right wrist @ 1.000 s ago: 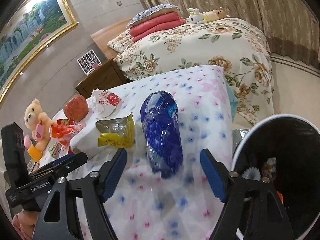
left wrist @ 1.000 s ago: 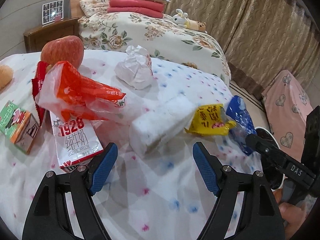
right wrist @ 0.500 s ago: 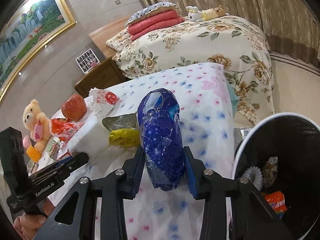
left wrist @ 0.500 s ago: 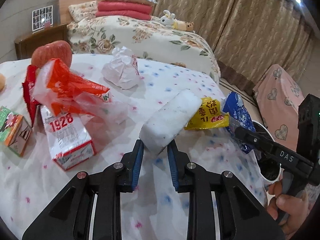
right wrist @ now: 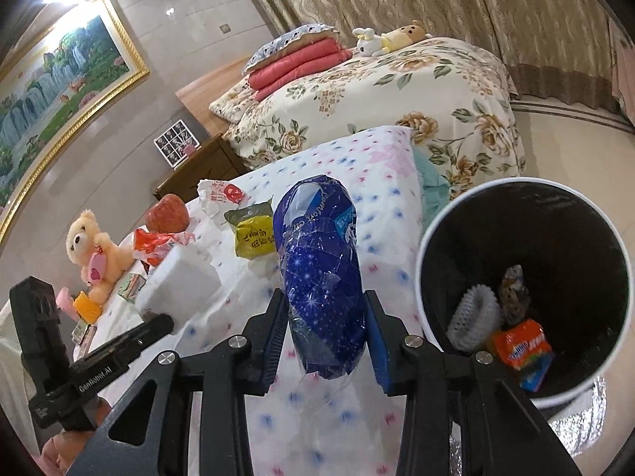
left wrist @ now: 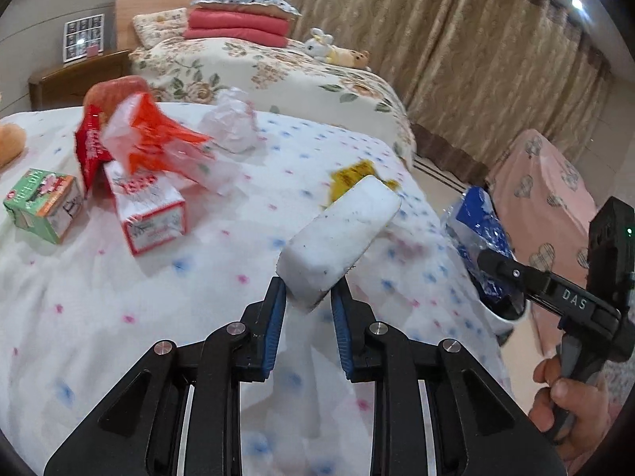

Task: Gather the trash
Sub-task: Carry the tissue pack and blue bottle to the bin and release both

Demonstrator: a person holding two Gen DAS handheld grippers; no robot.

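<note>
My left gripper (left wrist: 307, 297) is shut on the near end of a white foam block (left wrist: 341, 238), held off the spotted bedspread (left wrist: 119, 301). The same block (right wrist: 178, 281) shows at the left in the right wrist view. My right gripper (right wrist: 323, 325) is shut on a blue starred plastic bag (right wrist: 321, 273), lifted beside the black-lined trash bin (right wrist: 524, 277) at the right. That bag (left wrist: 476, 230) also shows at the right in the left wrist view. A yellow wrapper (right wrist: 254, 234) lies on the bedspread behind the bag.
On the bedspread lie a red-and-white milk carton (left wrist: 151, 210), an orange plastic bag (left wrist: 154, 139), a green carton (left wrist: 39, 202), crumpled white paper (left wrist: 234, 123), an apple (right wrist: 166, 212) and a teddy bear (right wrist: 93, 254). The bin holds several scraps. A floral bed (right wrist: 397, 91) stands behind.
Both grippers went from open to shut, the left on the foam block, the right on the blue bag. Both things are now lifted and carried right, toward the bin.
</note>
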